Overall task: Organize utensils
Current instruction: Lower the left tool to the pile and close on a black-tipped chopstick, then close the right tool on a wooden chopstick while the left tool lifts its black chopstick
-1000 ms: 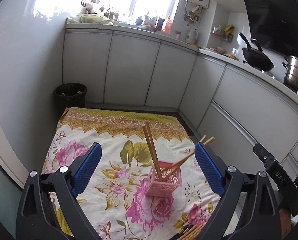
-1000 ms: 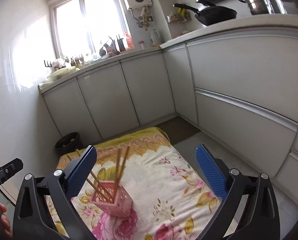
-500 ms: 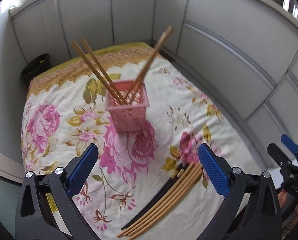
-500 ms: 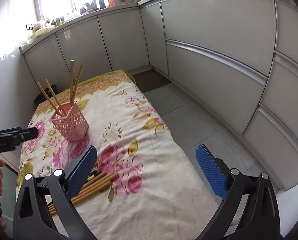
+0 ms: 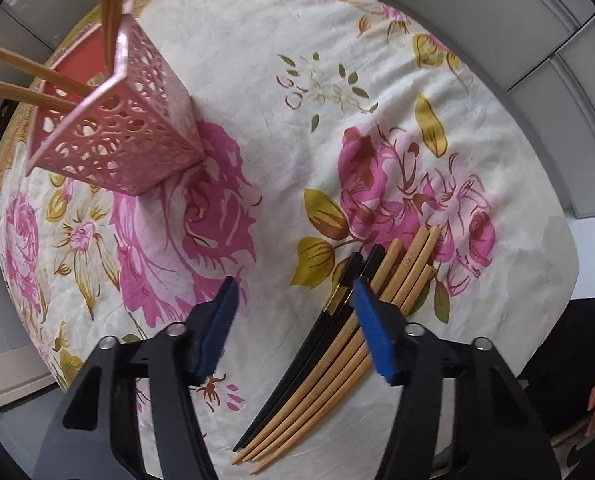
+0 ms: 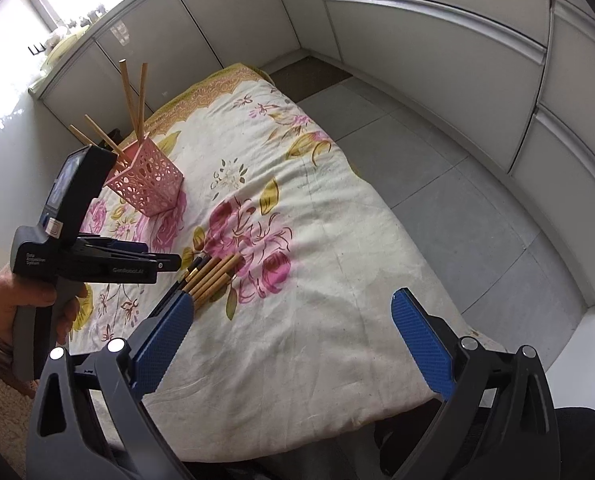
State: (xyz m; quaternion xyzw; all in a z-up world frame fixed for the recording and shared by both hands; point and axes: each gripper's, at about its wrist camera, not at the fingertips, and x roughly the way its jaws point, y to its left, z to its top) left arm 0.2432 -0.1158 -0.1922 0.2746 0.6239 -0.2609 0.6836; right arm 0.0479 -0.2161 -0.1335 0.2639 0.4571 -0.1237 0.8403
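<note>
A pink perforated holder (image 5: 121,136) stands on the floral cloth with several wooden chopsticks (image 5: 25,80) leaning in it. It also shows in the right wrist view (image 6: 147,182). A bundle of wooden and black chopsticks (image 5: 329,344) lies flat on the cloth near the front edge, also in the right wrist view (image 6: 207,276). My left gripper (image 5: 293,292) is open, low over the cloth, its right finger above the bundle's thick ends. My right gripper (image 6: 293,312) is open and empty, held higher to the right of the bundle.
The floral cloth (image 6: 317,264) covers a low table. White kitchen cabinets (image 6: 437,40) run behind and to the right, with grey tiled floor (image 6: 477,208) between. The left hand-held gripper body (image 6: 81,248) sits left of the bundle in the right wrist view.
My left gripper has dropped and moved forward, from above the holder to just over the lying bundle. My right gripper has tilted down toward the cloth and the bundle.
</note>
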